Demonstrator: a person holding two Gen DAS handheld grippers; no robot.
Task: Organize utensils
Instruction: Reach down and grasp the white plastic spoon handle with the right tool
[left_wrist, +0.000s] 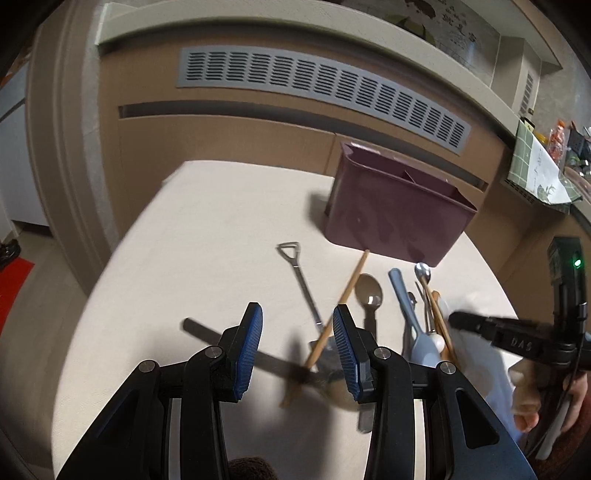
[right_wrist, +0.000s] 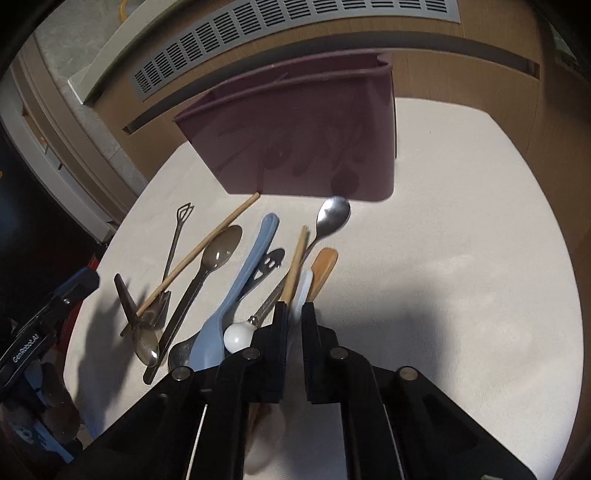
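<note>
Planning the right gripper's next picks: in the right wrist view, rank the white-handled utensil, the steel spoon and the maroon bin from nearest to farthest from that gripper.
1. White-handled utensil: between the right gripper fingers, which have closed on it.
2. Steel spoon: ahead, slightly right, bowl near the bin's base.
3. Maroon bin: farthest, at the table's far edge.

A brown panelled wall (left_wrist: 236, 140) with a long grey vent grille (left_wrist: 321, 86) stands behind the cream table (left_wrist: 207, 229).
</note>
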